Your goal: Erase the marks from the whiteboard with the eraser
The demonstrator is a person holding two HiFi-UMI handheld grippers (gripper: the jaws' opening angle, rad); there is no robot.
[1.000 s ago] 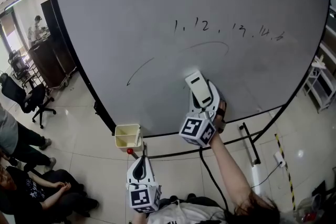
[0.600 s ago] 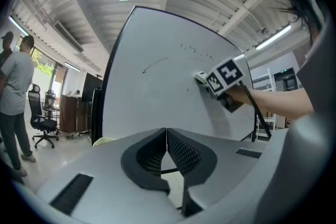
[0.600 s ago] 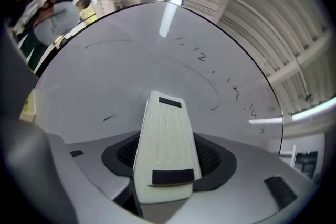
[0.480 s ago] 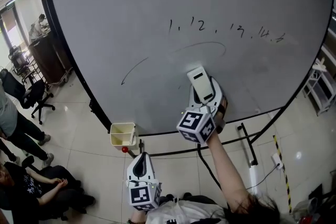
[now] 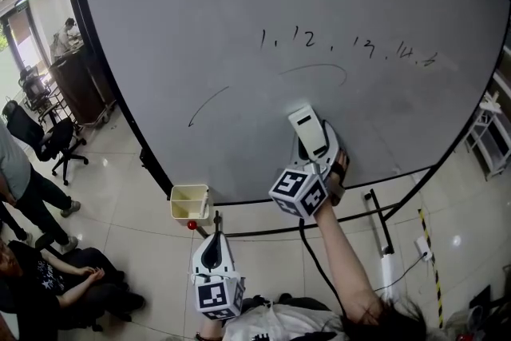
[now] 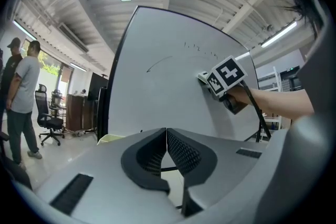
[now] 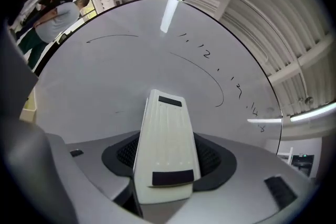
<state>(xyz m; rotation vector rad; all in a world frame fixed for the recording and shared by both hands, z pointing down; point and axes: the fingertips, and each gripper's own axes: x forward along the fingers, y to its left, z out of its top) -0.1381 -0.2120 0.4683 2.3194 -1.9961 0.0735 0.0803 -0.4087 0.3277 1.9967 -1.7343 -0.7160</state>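
Observation:
A large whiteboard [image 5: 239, 4] fills the head view, bearing a row of written numbers [image 5: 343, 44] and a long curved line [image 5: 209, 103] with a loop [image 5: 319, 72]. My right gripper [image 5: 310, 138] is shut on a white eraser [image 5: 308, 128], held against the board just below the loop. In the right gripper view the eraser [image 7: 165, 147] sticks out between the jaws toward the board [image 7: 105, 76], with the curve [image 7: 212, 81] beyond it. My left gripper [image 5: 212, 255] hangs low below the board, shut and empty; its closed pads [image 6: 167, 152] touch.
A yellow tray [image 5: 190, 202] with a red marker [image 5: 192, 225] hangs at the board's lower edge. People [image 5: 32, 275] and office chairs [image 5: 48, 144] are at the left. The board's stand legs [image 5: 382, 224] and a cable cross the tiled floor at the right.
The right gripper with the eraser has shifted slightly right and down along the board. The left gripper has barely moved.

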